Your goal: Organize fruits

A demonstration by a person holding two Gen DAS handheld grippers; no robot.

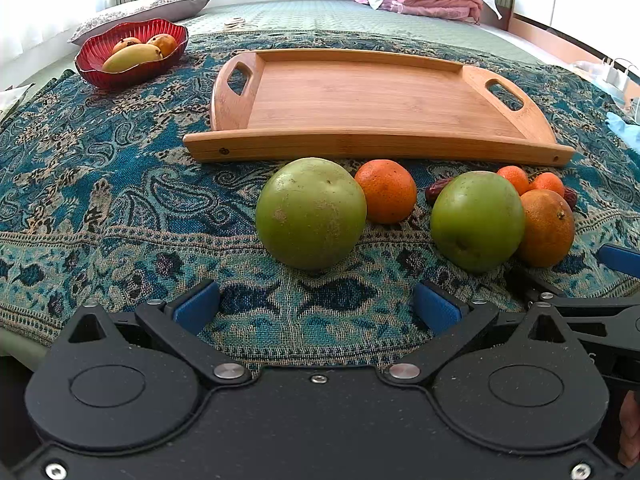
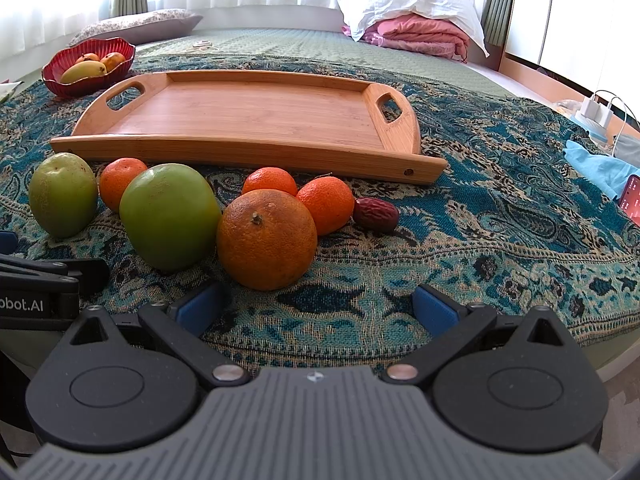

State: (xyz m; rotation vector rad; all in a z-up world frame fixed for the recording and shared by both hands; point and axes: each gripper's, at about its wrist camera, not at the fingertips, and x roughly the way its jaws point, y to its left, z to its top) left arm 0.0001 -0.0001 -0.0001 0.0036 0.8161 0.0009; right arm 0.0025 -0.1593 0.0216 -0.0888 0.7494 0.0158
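1. Fruit sits in a loose row on the patterned cloth (image 1: 100, 184), just in front of the wooden tray (image 1: 360, 96), none on it.
2. Left green apple (image 1: 311, 213) stands alone; a mandarin (image 1: 386, 191) is close behind it.
3. Second green apple (image 2: 170, 216) touches the big orange (image 2: 266, 239); two small mandarins (image 2: 326, 204) and a date (image 2: 376, 214) lie behind.
4. My left tongs (image 1: 316, 308): open, empty, facing the left apple.
5. My right tongs (image 2: 318, 310): open, empty, just short of the big orange.
6. Red bowl (image 1: 132, 54) far left holds a mango and two smaller fruits.
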